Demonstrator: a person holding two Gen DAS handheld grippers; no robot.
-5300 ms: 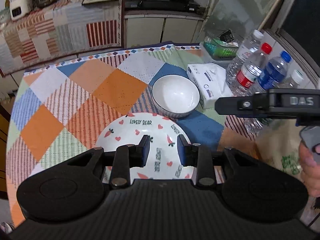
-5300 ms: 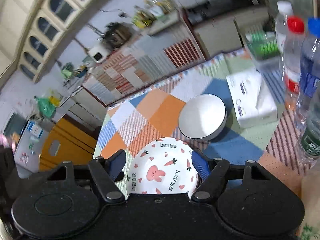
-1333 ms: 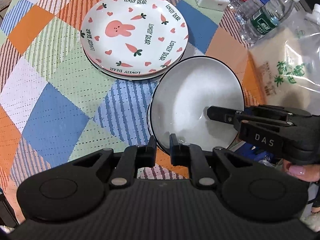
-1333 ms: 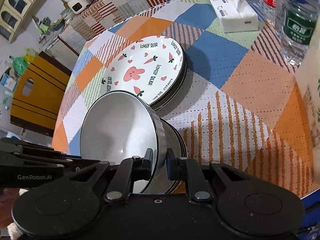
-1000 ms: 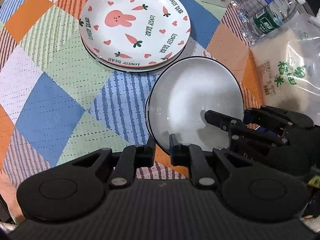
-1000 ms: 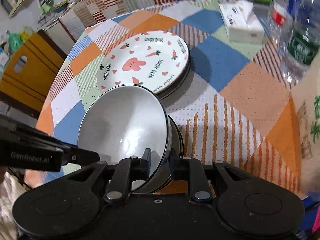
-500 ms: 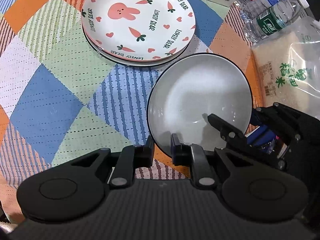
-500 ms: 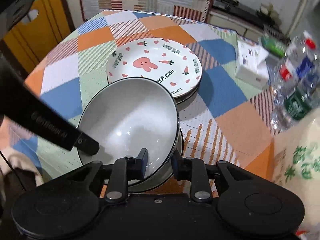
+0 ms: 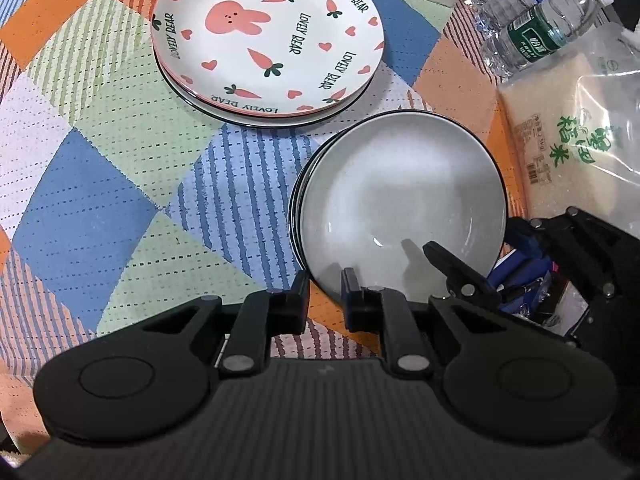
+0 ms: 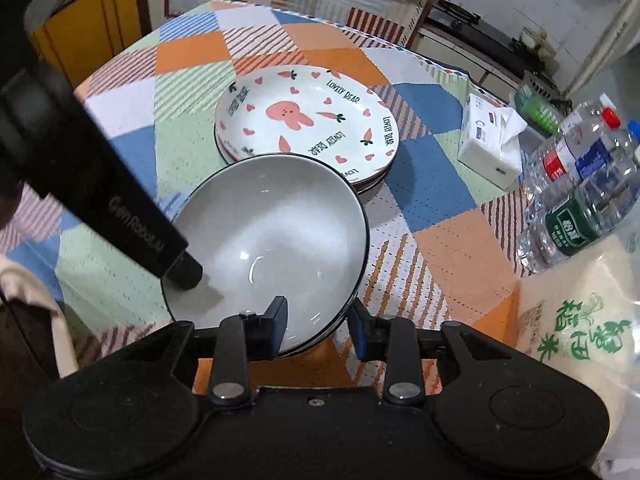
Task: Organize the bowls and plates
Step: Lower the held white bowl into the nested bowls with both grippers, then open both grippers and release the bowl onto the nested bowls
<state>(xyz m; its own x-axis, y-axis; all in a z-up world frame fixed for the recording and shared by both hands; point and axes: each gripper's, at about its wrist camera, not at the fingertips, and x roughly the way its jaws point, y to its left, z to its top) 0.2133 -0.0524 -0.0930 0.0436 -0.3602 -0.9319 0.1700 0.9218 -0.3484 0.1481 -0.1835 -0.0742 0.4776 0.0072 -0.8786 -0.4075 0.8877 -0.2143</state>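
A white bowl with a dark rim sits nested on a stack of like bowls on the checked tablecloth; it also shows in the right wrist view. My left gripper has opened slightly, its fingers astride the bowl's near-left rim. My right gripper is open, its fingers either side of the bowl's near rim, and it shows in the left wrist view. Beyond the bowls lies a stack of bunny-and-carrot plates, also in the right wrist view.
A bag of rice lies right of the bowls, also in the right wrist view. Several water bottles and a tissue box stand at the far right. The table edge runs close below both grippers.
The top bowl has settled level into the stack. Both grippers, shut on its rim before, have opened; the right one more widely.
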